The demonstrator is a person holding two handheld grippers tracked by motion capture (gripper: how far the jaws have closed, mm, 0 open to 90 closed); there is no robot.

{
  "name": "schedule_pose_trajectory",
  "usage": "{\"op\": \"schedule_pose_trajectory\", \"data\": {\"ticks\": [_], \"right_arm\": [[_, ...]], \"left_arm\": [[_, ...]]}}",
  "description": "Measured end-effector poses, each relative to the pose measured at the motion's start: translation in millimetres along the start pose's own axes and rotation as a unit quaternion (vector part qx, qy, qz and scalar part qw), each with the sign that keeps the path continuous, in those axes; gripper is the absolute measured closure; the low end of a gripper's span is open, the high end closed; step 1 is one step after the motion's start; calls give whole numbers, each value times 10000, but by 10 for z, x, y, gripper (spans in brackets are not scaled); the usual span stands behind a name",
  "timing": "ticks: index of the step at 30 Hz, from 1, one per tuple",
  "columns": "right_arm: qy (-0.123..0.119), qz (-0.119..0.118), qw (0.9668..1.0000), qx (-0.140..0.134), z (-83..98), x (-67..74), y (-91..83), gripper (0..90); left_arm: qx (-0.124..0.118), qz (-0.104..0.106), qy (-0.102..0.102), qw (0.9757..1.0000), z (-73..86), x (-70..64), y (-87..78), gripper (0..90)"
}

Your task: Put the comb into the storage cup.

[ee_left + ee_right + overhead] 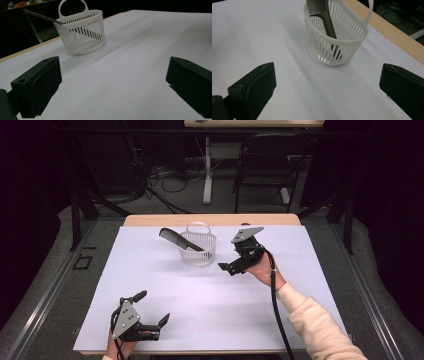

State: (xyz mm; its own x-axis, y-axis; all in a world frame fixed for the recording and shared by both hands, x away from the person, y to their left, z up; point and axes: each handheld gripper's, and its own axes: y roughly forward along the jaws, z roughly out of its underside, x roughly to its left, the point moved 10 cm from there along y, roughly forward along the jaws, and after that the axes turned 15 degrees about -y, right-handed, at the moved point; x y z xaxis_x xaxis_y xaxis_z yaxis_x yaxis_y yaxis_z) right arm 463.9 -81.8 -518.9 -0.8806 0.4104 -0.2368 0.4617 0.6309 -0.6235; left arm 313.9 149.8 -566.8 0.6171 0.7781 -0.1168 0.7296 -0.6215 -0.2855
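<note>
High view showed me the white table sheet [210,305] first, with the white slatted basket [198,251] standing upright toward its far edge and the dark comb [181,239] resting in it, handle down, toothed end leaning out over the rim to the left. My right gripper [239,252] hung just beside the basket on its right, jaws spread wide and holding nothing; they were clear of both basket and comb. My left gripper [153,308] sat near the front edge of the sheet, well apart from everything, its jaws likewise released and empty.

The main risk, as I judged it, was the basket: it looked light, and the comb leaned heavily to one side, so a careless swing of the right hand on its way back could have clipped the rim or handle loop and tipped the lot. The trailing cable [275,305] could also have dragged across the sheet.

In the right gripper view the comb's teeth were cut off at the top edge, and its lower end was only glimpsed through the slats. I could not tell whether it touched the basket floor. In the left gripper view the comb's far end faded into the dark background.
</note>
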Motion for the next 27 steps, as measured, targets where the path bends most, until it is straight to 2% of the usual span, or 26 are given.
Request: {"op": "schedule_pose_trajectory", "data": {"ticks": [17,27], "right_arm": [[147,39,9999,52,256,82,-212,0],[161,54,9998,93,342,113,-277,0]], "left_arm": [[29,70,109,9999,-17,-36,64,4],[15,55,93,9999,-16,-24,50,5]]}}
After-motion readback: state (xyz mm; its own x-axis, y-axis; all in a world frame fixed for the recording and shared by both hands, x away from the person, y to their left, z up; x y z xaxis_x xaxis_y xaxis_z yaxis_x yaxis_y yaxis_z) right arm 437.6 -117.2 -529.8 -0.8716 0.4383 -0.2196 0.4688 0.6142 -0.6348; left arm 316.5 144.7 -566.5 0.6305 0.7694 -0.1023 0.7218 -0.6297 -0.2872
